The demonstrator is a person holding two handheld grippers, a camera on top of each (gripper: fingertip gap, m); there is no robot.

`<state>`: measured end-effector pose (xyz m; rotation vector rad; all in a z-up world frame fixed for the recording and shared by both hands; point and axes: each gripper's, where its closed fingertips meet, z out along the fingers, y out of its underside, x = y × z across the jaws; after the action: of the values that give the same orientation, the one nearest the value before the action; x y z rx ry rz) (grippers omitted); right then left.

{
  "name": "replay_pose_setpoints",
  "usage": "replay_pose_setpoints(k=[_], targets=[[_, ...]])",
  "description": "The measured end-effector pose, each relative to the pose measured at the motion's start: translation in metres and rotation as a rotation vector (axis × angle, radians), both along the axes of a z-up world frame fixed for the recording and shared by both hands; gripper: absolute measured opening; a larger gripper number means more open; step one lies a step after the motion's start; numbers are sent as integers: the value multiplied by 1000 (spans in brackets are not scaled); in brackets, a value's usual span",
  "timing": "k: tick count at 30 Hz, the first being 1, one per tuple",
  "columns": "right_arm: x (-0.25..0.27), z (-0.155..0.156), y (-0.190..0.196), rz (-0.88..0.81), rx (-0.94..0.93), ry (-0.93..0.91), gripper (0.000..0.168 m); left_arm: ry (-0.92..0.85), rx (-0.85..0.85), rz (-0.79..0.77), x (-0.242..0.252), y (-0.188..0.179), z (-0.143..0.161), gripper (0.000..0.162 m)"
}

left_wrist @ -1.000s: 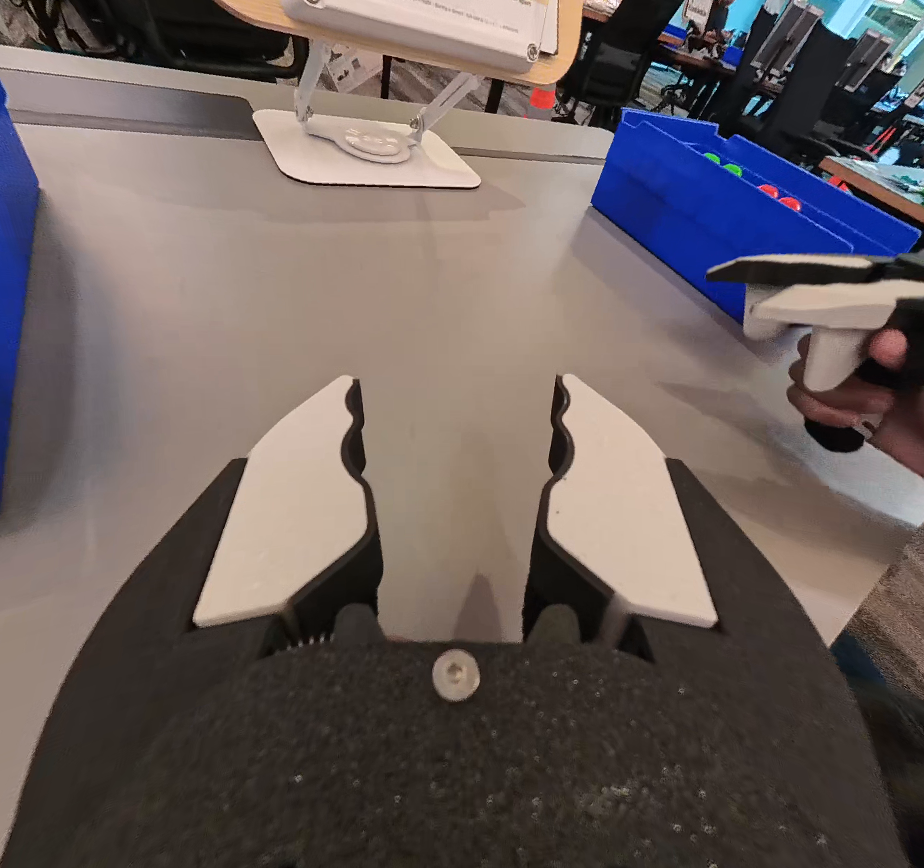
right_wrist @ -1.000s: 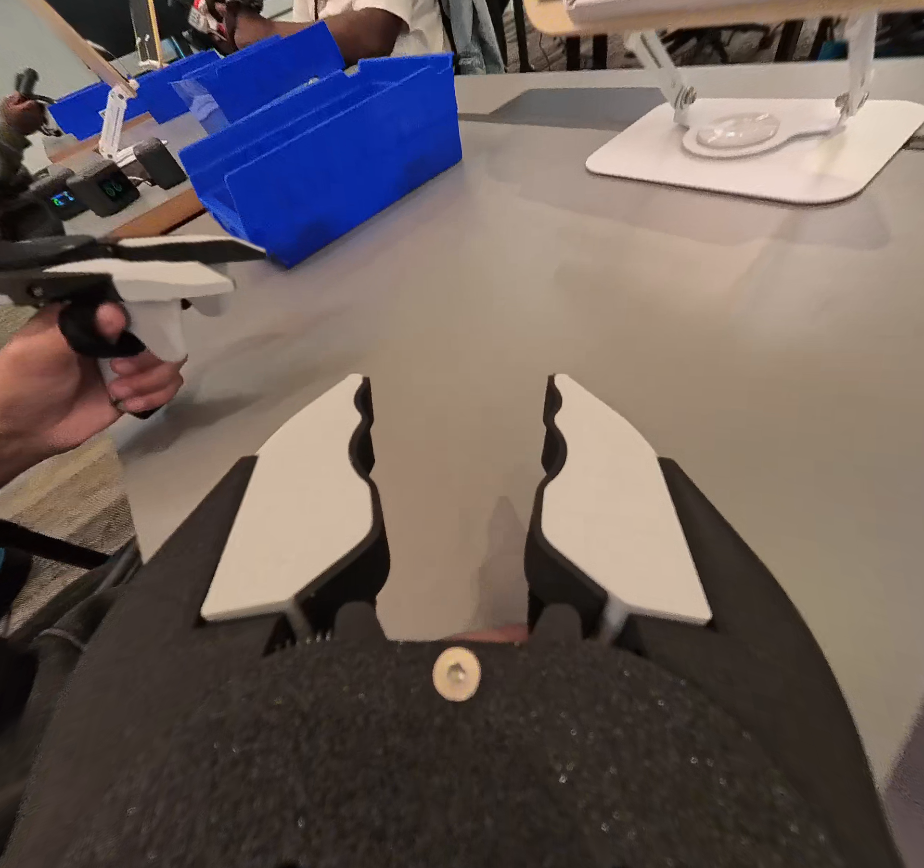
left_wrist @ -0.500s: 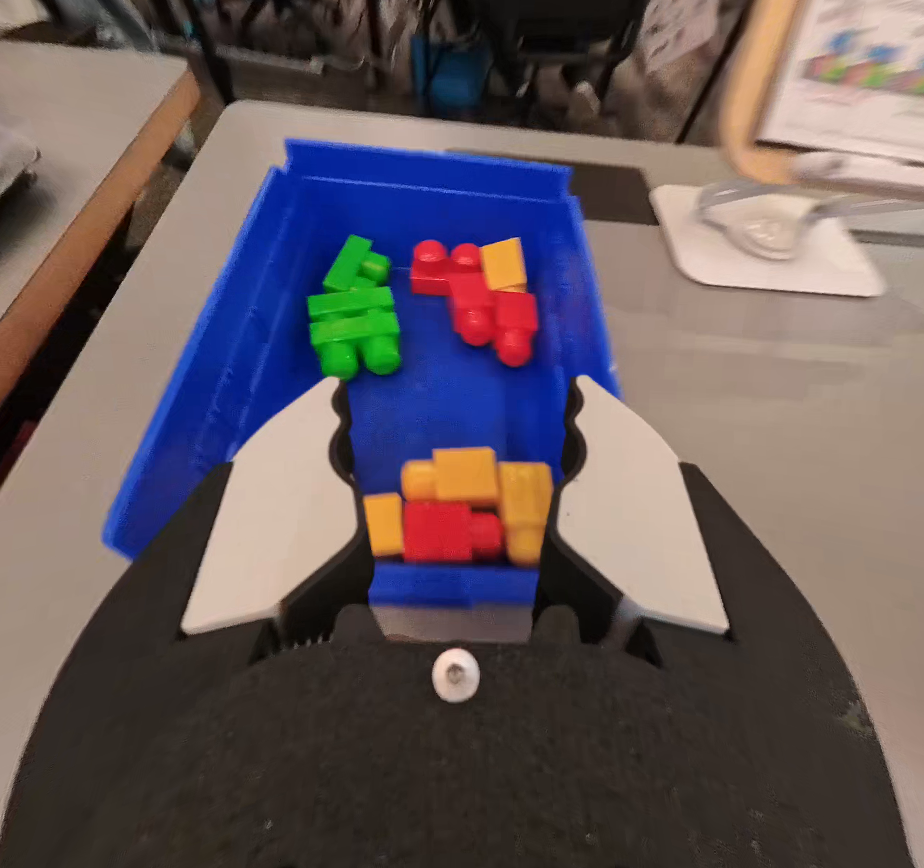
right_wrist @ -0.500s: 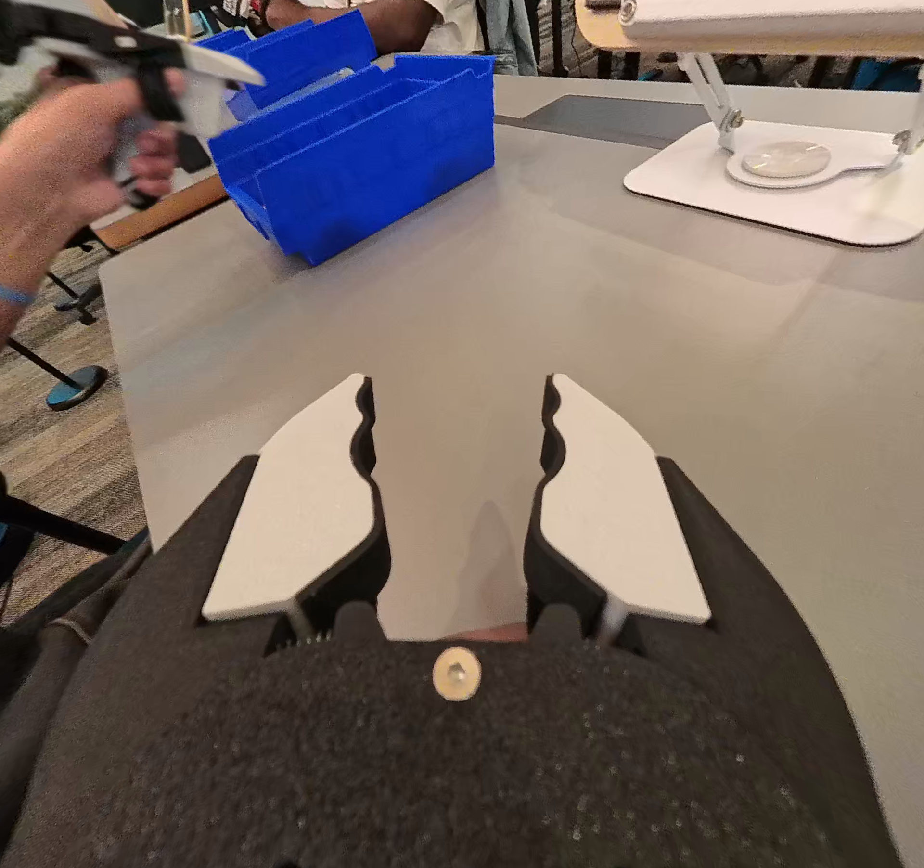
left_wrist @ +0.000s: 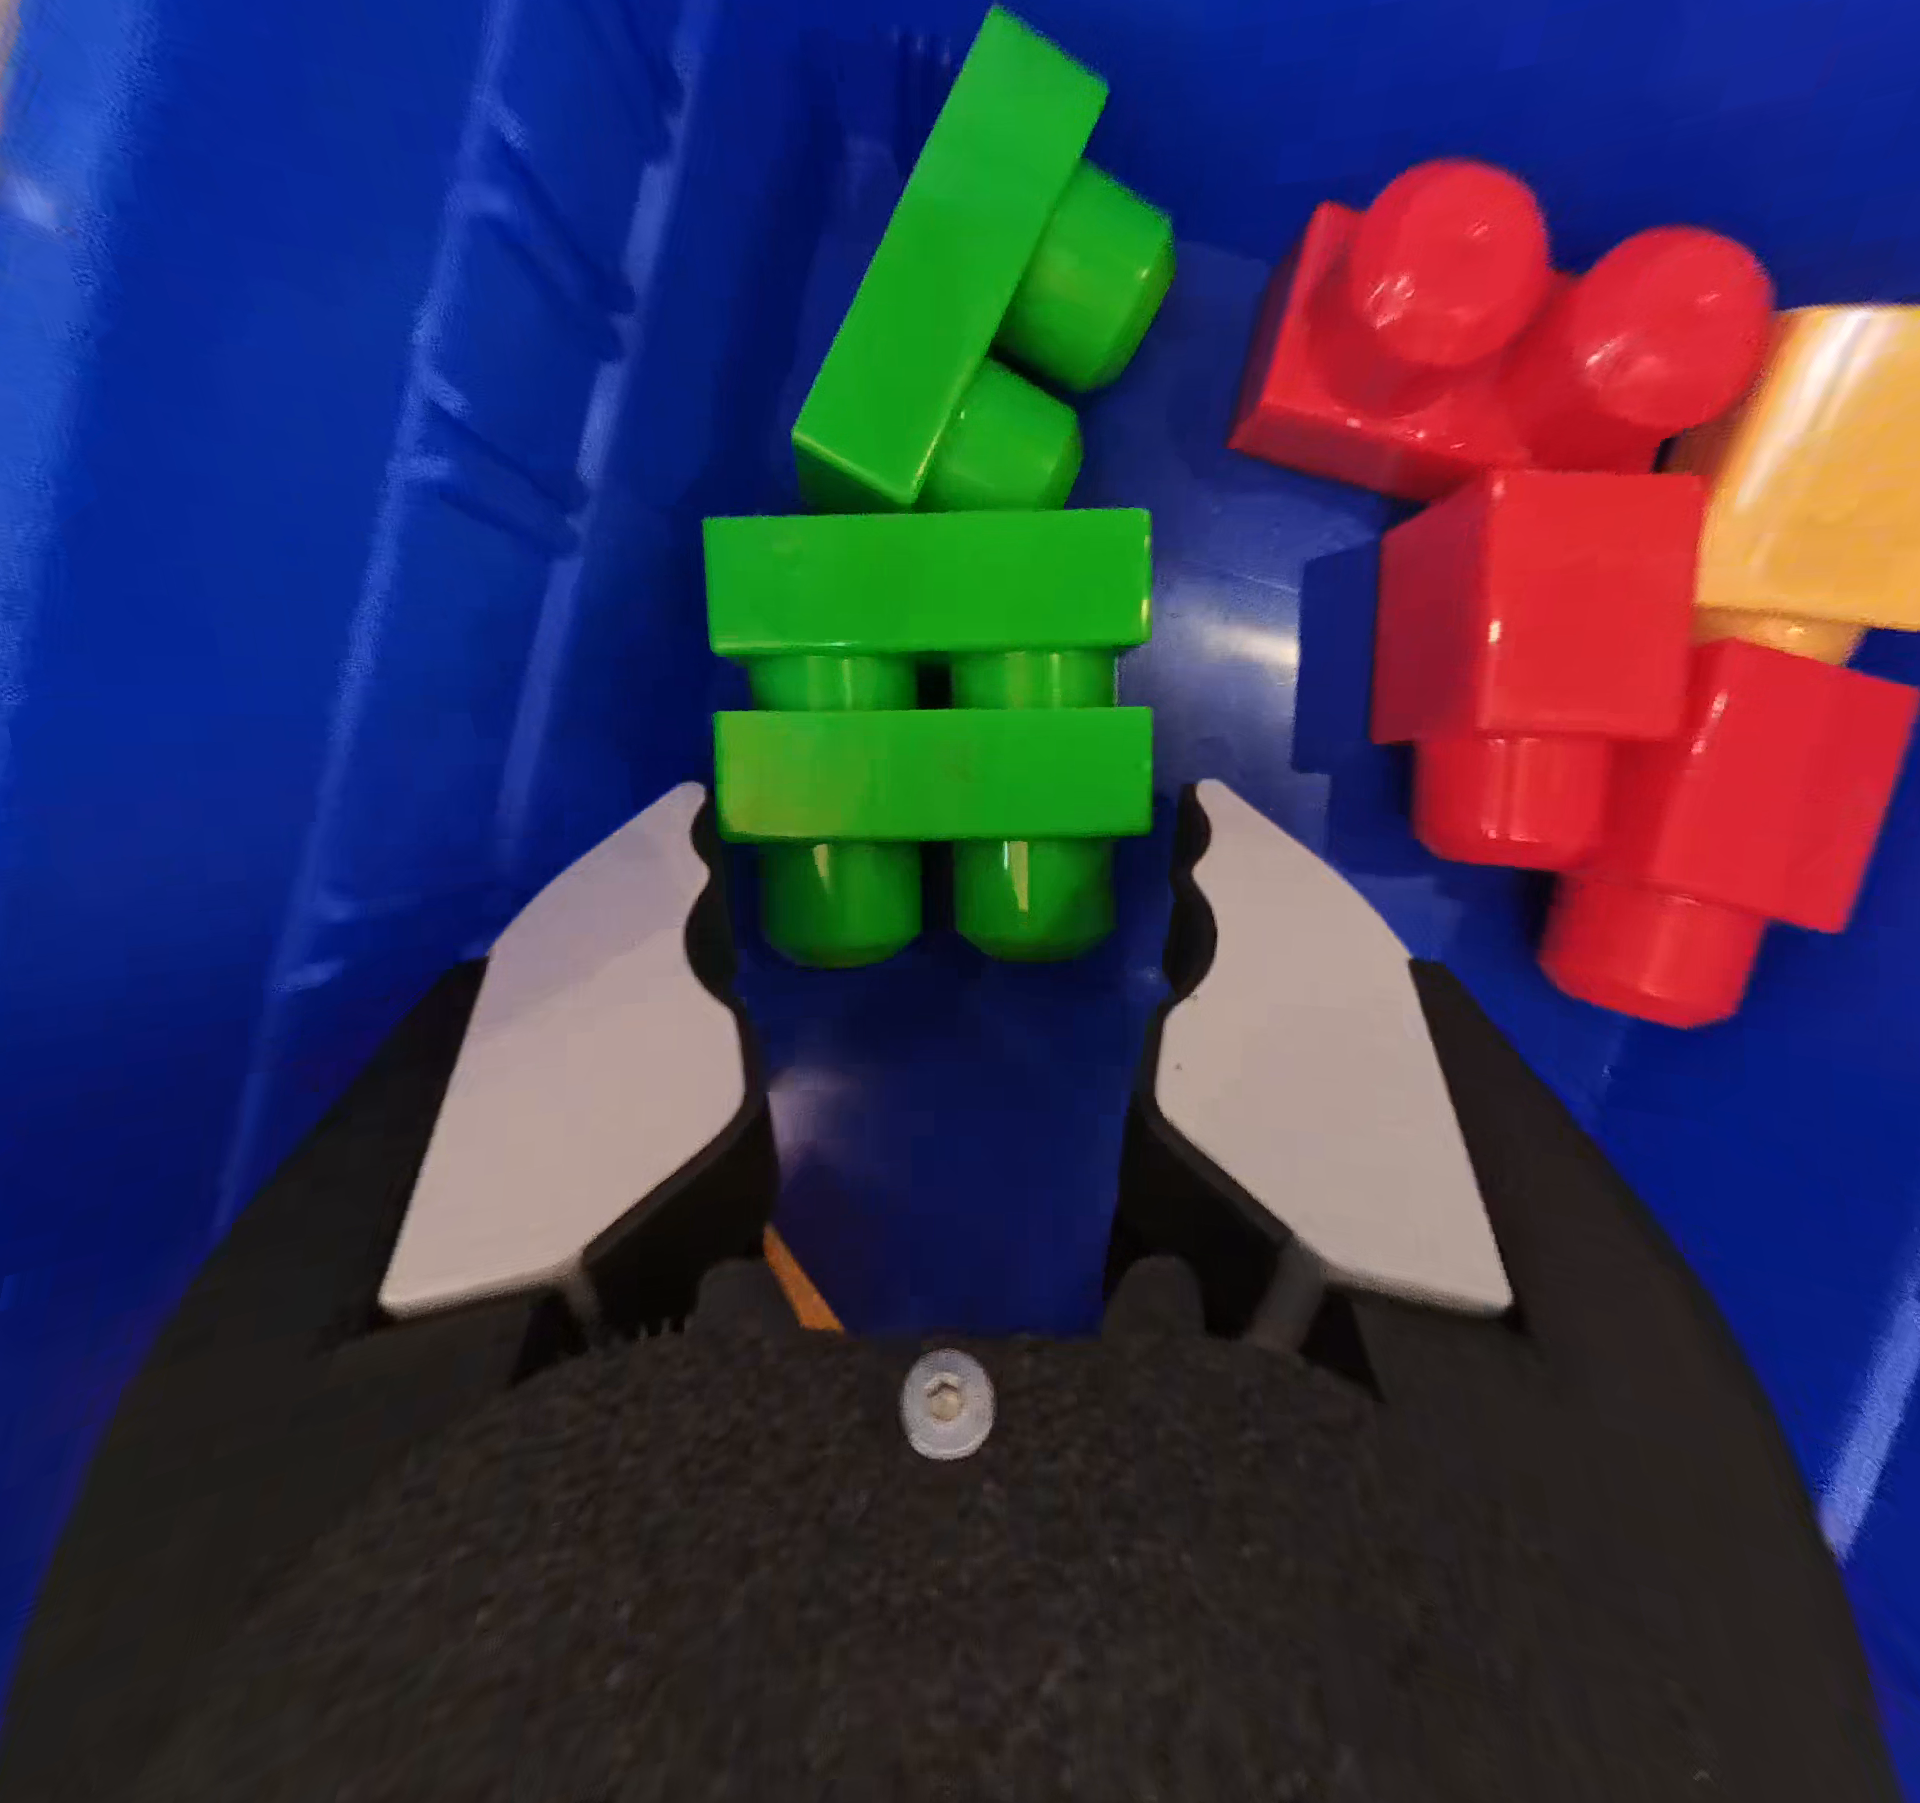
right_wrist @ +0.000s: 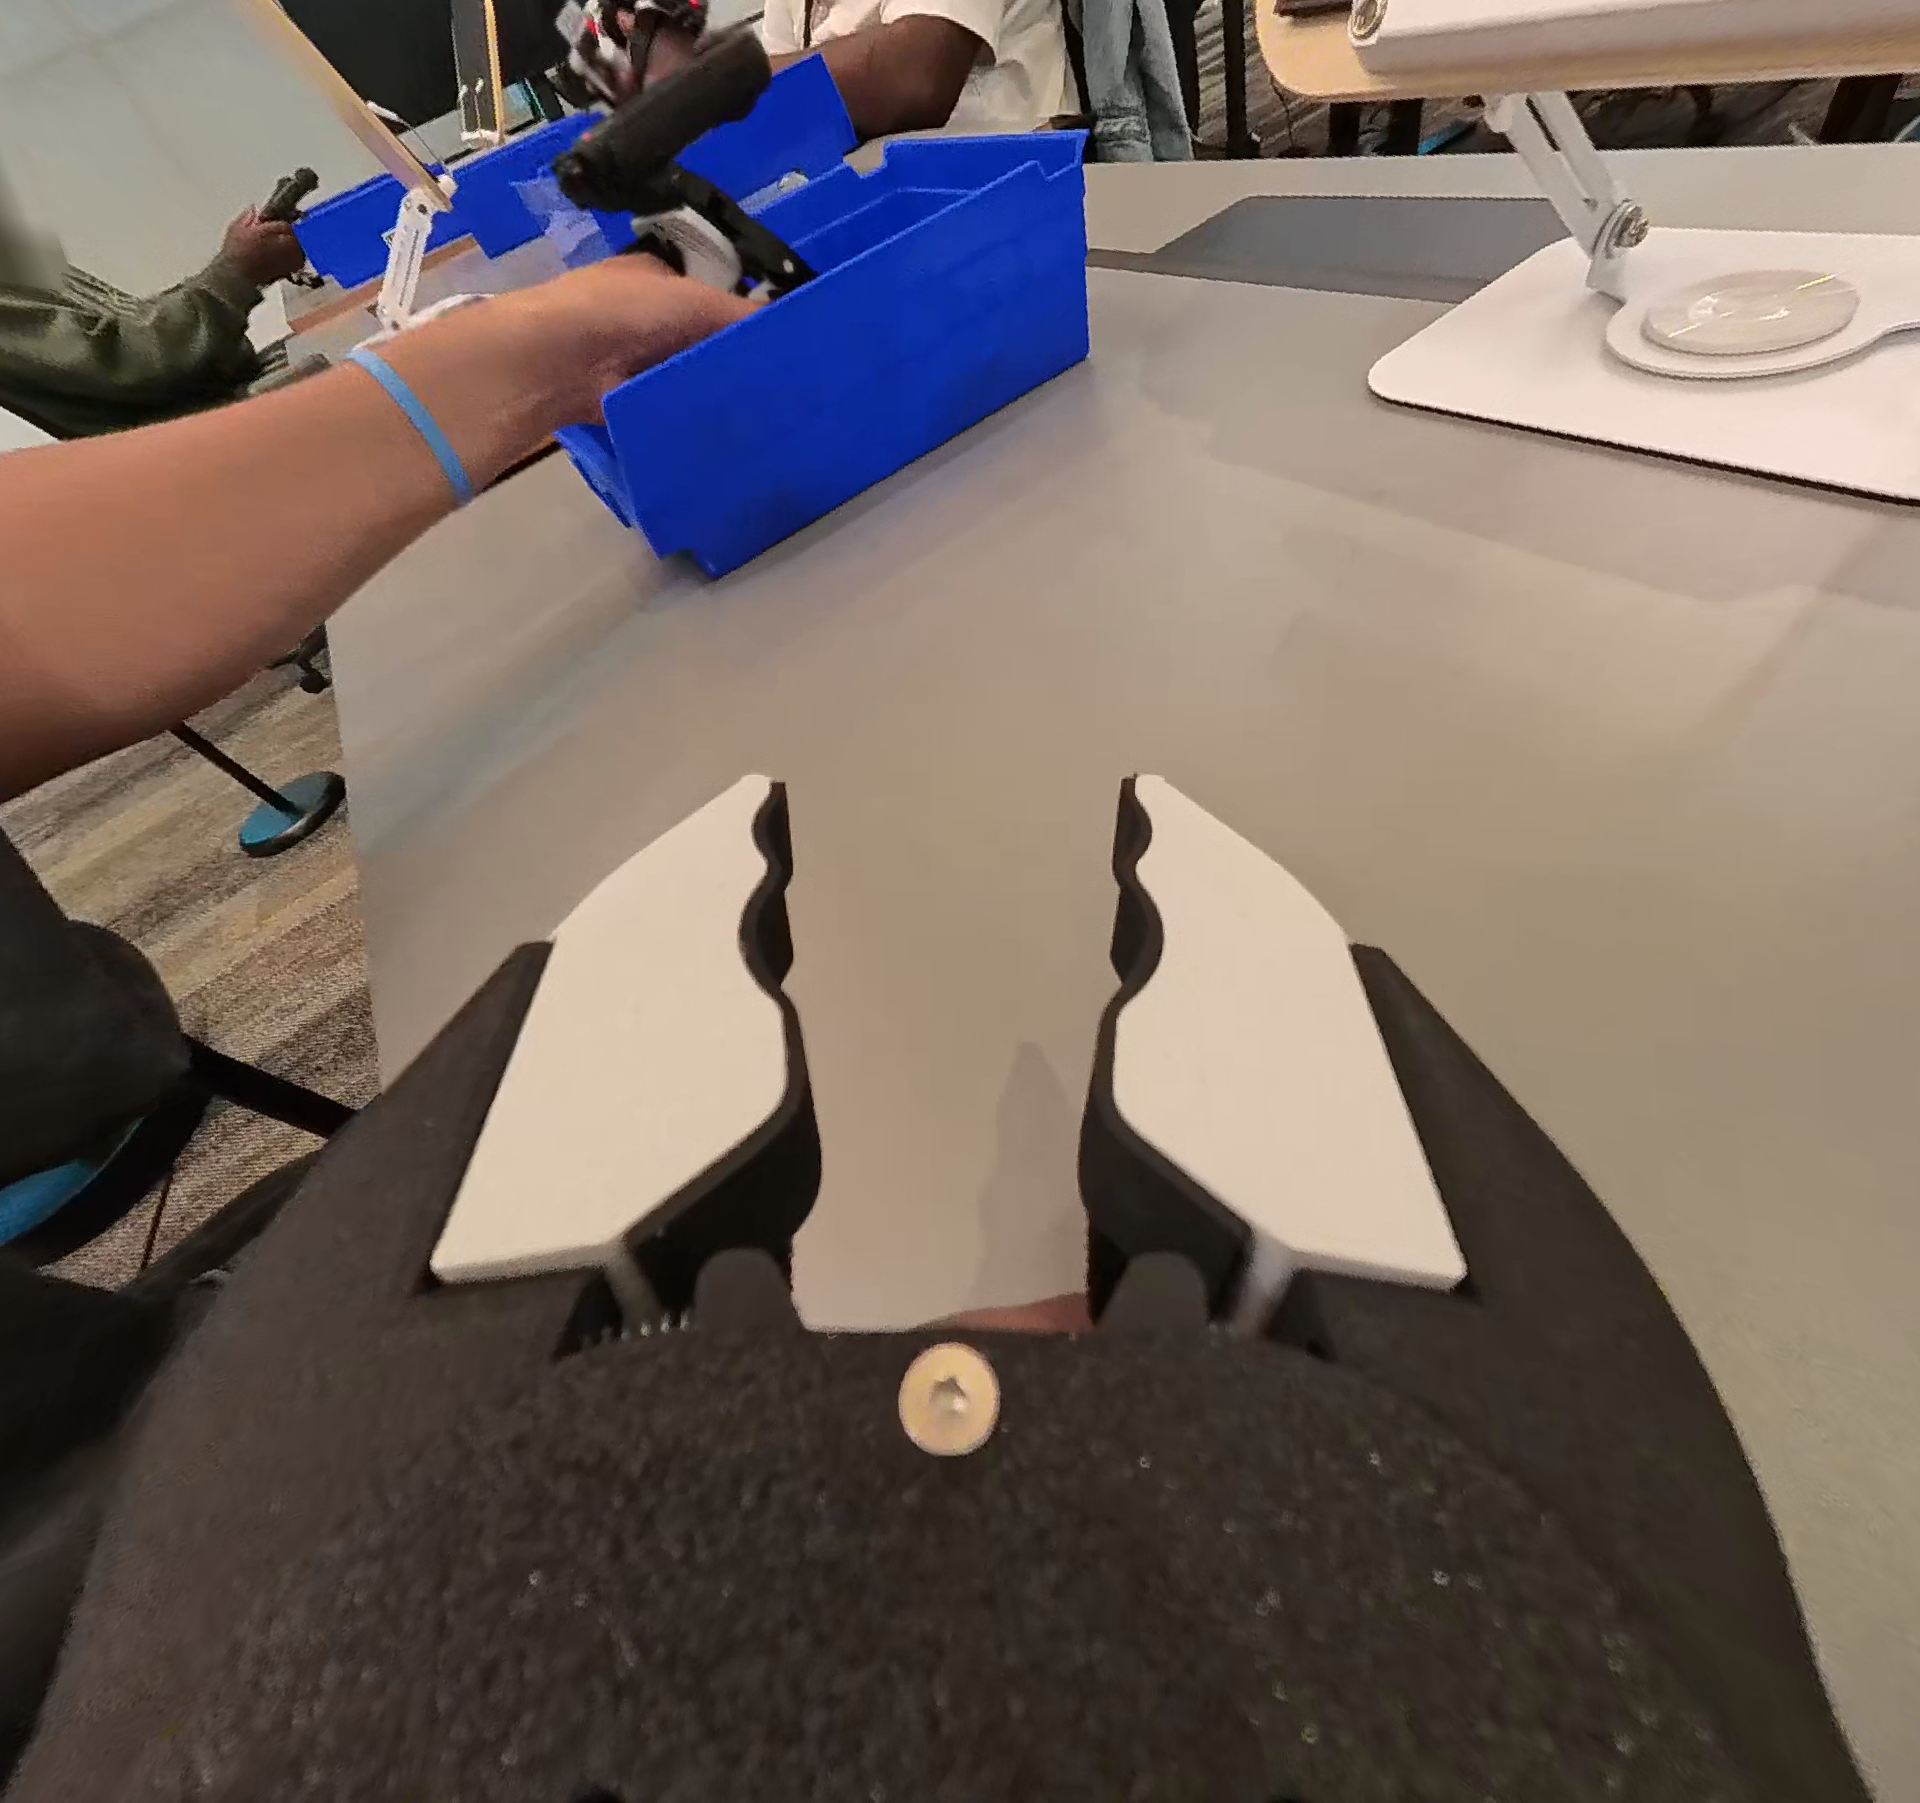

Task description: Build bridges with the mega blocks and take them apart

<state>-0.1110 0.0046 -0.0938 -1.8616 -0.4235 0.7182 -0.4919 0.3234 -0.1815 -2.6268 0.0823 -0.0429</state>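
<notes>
While the right gripper [right_wrist: 951, 797] hovers with its jaws wide and empty over the grey table [right_wrist: 1351, 714], the left gripper [left_wrist: 945, 803] is lowered inside the blue bin [left_wrist: 312, 506], which stands toward the table's left edge [right_wrist: 862, 382]. A white stand base [right_wrist: 1662, 371] rests on the table to the right. Within the bin, the left gripper's jaws are spread wide, holding nothing, their tips flanking the nearest green two-stud block [left_wrist: 935, 818] without clear contact. A second green block [left_wrist: 925, 600] lies just behind it, and a third [left_wrist: 966, 267] lies tilted beyond. Three red blocks [left_wrist: 1538, 652] cluster to the right, touching a yellow block [left_wrist: 1818, 465] at the frame edge.
</notes>
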Motion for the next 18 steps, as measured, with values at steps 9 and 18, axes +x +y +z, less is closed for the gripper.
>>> replay_pose_setpoints(k=[9,18], targets=[[6,4,-3,-13,8,-9,58,66,71,-86,-6,-16,21,75],[9,12,-8,-21,16,3,57,83,221,-369,5,-85,112,75]])
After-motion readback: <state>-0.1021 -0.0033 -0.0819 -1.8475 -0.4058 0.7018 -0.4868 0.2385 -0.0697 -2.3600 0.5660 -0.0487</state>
